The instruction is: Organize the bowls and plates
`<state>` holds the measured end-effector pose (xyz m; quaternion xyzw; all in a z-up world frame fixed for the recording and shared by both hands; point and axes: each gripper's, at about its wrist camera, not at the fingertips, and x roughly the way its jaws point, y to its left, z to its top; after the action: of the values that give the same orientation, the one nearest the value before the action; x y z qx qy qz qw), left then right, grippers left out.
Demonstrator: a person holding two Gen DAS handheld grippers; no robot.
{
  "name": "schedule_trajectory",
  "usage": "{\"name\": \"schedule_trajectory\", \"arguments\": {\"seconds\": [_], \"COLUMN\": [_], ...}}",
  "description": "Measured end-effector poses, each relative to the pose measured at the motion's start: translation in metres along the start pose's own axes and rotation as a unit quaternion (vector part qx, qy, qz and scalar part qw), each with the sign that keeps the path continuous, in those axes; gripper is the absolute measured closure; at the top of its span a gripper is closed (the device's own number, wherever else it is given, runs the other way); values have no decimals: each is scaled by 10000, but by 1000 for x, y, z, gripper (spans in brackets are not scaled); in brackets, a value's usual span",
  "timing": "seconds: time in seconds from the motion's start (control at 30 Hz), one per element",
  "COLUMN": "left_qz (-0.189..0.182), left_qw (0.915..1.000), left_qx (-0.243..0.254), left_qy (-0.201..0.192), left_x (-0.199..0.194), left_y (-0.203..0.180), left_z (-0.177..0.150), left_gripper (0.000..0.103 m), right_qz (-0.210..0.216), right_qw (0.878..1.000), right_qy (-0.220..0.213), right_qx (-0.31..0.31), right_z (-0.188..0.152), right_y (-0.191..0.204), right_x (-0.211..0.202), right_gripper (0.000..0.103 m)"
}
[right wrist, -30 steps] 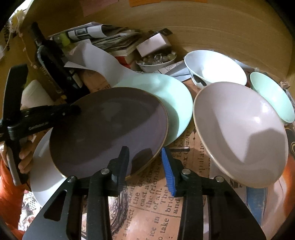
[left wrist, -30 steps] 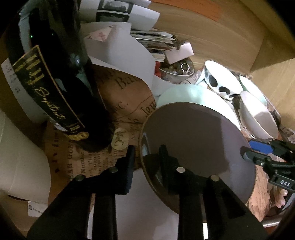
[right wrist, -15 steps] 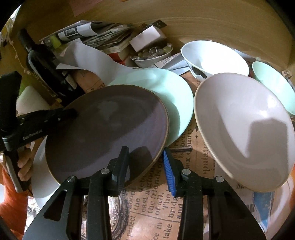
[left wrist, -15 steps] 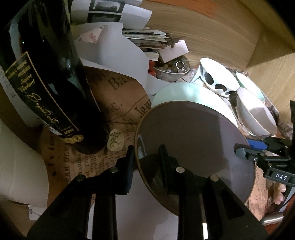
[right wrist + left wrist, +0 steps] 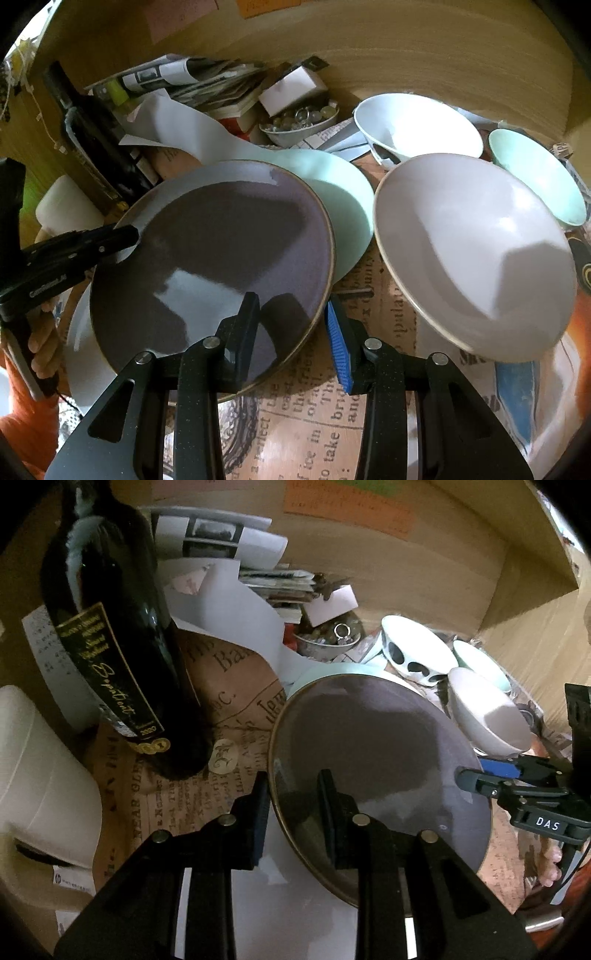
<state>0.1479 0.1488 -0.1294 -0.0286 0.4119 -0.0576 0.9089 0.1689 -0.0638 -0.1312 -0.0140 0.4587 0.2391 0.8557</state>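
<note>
A grey-purple plate (image 5: pixel 376 746) with a brown rim hangs tilted above the table, held at two opposite edges. My left gripper (image 5: pixel 291 786) is shut on its near-left rim, one finger over the plate and one outside it. Across the plate in the left wrist view, my right gripper (image 5: pixel 469 773) clamps the far edge. In the right wrist view the same plate (image 5: pixel 214 258) has my right gripper (image 5: pixel 291 301) shut on its rim, blue pad underneath. My left gripper (image 5: pixel 129 236) bites the opposite edge. A mint plate (image 5: pixel 343 192) and a white plate (image 5: pixel 79 332) lie below it.
A large pale bowl (image 5: pixel 472 251), a white spotted bowl (image 5: pixel 417 125) and a mint bowl (image 5: pixel 535 173) stand to the right. A small dish of beads (image 5: pixel 299 122), stacked papers (image 5: pixel 273 579), a dark wine bottle (image 5: pixel 118 646) and a white container (image 5: pixel 37 775) crowd the back and left before the wooden wall.
My left gripper has drawn up and back a little with its side of the plate, showing more of the bottle. The right gripper has hardly moved.
</note>
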Motion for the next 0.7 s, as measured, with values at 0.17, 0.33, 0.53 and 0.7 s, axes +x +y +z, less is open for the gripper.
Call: {"name": "schedule_trajectory", "arguments": {"seconds": [0.17,0.33,0.53,0.7], "left_qz": [1,-71,-85,-103], "left_qw": [10000,9998,9995,9993], "left_qx": [-43,-148,-163,-159], "left_qy": [-44,-126,-245,-313], "left_x": [-8,-21,-38,-49], "left_y": [-7,-14,-29,-41], "left_z": [-5,-12,-20,-29], "left_gripper": [78,78,78,78], "right_qz": [-10,-26,-20,63], "right_qw": [9998,9994,9987,9979], "right_qy": [-179,-321,-466,-612], "right_qx": [-56,-130,-191,-190], "right_z": [-5,-10,-20,-31], "right_y": [-1,1,2,-2], "right_x": [-18,-36,-57,-71], "right_gripper": [70,71,71,72]}}
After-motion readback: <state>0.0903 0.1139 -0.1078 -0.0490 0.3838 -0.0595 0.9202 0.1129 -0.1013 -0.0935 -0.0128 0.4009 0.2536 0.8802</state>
